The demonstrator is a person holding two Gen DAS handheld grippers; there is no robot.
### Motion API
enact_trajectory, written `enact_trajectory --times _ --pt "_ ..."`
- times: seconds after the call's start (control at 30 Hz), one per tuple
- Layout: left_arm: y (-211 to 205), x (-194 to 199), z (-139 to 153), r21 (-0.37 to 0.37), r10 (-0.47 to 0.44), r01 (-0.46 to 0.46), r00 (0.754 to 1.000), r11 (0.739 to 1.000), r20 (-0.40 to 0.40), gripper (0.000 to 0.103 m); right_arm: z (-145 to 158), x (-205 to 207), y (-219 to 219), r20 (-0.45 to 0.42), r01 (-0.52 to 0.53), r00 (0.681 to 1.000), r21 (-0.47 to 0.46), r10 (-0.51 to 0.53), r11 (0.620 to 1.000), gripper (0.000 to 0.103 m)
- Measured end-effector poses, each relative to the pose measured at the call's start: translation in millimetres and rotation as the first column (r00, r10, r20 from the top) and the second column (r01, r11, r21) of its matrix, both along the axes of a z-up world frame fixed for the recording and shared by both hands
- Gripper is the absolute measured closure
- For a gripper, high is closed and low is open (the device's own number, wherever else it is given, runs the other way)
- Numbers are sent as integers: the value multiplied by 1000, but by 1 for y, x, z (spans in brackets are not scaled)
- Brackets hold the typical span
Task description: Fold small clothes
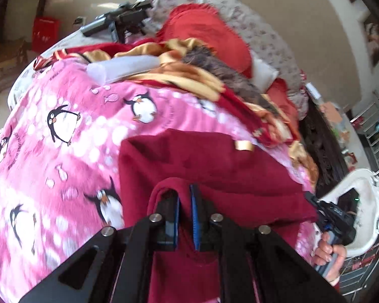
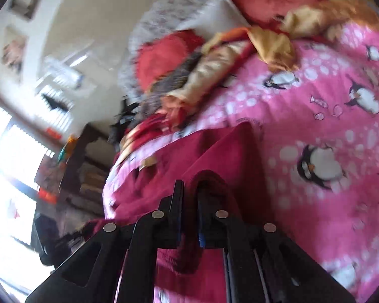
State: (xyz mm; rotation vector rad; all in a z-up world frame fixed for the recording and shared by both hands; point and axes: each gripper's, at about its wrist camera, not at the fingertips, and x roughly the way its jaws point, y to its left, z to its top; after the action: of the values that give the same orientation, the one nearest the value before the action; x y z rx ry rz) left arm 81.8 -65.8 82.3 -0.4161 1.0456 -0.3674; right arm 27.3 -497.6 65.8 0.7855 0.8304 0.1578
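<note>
Both tongs (image 1: 185, 213) (image 2: 189, 209) clamped on maroon garment (image 1: 214, 166) (blanket (image 1: 63, 131) print unreadable).

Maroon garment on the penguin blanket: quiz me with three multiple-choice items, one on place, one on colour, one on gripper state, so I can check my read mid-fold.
1. Where does the maroon garment lie?
A. on the pink penguin blanket
B. on the floor
C. on a chair

2. What colour are the left gripper pads?
A. green
B. blue
C. white

3. How does the right gripper stand?
A. wide open, holding nothing
B. out of view
C. shut on maroon cloth

Answers: 1 A, pink penguin print surrounds it; 2 B, blue strips line its fingers; 3 C, a maroon fold is pinched between its fingers.
</note>
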Motion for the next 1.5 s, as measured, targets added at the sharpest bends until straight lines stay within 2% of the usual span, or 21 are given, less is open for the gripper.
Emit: enact_trajectory --times 0.1,0.13,0.17,0.23,0.27,0.33,0.4,0.47,0.6,0.67,0.73,0.8,0.93,1.03,1.17,1.23,1.27,1.3,1.37,1.4,1.5 --pt "-4 8 -3 24 -53 54 999 998 -7 83 7 9 6 -8 -36 999 -106 35 994 103" --pt "-4 7 0 26 -75 75 997 997 7 73 11 4 6 11 -54 998 -114 56 992 98" --pt "-3 4 3 23 -91 91 996 996 17 58 15 -2 6 32 -57 998 -145 62 988 84" --pt "2 1 10 32 -65 64 997 997 42 36 23 -14 5 63 -31 997 -227 47 973 72" --pt "7 -2 17 34 -35 33 997 999 67 34 25 -16 3 51 -37 997 -241 50 970 72" --pt "18 -9 27 -10 -17 18 996 1000 86 34 25 -23 2 -3 -75 997 -252 77 965 72" --pt "25 -19 36 -31 -38 41 994 999 99 34 28 -41 4 22 -90 995 -285 100 954 77" --pt "26 -34 40 -3 -79 80 990 997 118 34 23 -55 11 10 -122 991 -325 133 938 89" --pt "15 -64 31 79 -212 206 973 975 88 34 7 -69 36 -67 -241 969 -456 237 857 93" --pt "1 -74 20 116 -270 261 961 958 65 34 -1 -68 53 -87 -311 947 -474 308 824 94" --pt "-16 -75 7 143 -311 303 950 942 33 34 -5 -56 66 -87 -343 935 -468 344 815 94" --pt "-35 -65 -5 183 -312 304 950 935 15 35 -6 -37 76 -65 -344 934 -439 352 830 94" --pt "-47 -24 -6 152 -224 216 974 965 40 37 10 9 65 37 -202 973 -337 228 919 94" --pt "-39 12 -2 95 -105 98 993 991 60 37 15 37 49 53 -104 990 -335 129 936 92" --pt "-28 37 -4 78 -35 33 999 996 27 38 7 59 35 -38 -67 998 -370 57 927 92" --pt "-24 33 0 75 -49 45 998 996 48 37 15 47 32 10 -54 998 -367 62 929 92" --pt "-21 30 1 88 -53 47 997 995 61 37 21 38 32 35 -38 998 -410 57 911 91" --pt "-20 28 0 103 -57 50 996 993 66 36 23 35 31 39 -22 998 -449 45 893 89" --pt "-19 29 -6 132 -67 59 996 989 52 36 25 31 32 46 21 999 -541 4 841 68" --pt "-21 30 -11 152 -61 54 997 987 39 36 24 34 31 45 27 999 -558 -2 829 66" --pt "-21 34 -24 145 -46 46 999 988 2 36 14 53 30 -7 -17 1000 -517 16 856 65"
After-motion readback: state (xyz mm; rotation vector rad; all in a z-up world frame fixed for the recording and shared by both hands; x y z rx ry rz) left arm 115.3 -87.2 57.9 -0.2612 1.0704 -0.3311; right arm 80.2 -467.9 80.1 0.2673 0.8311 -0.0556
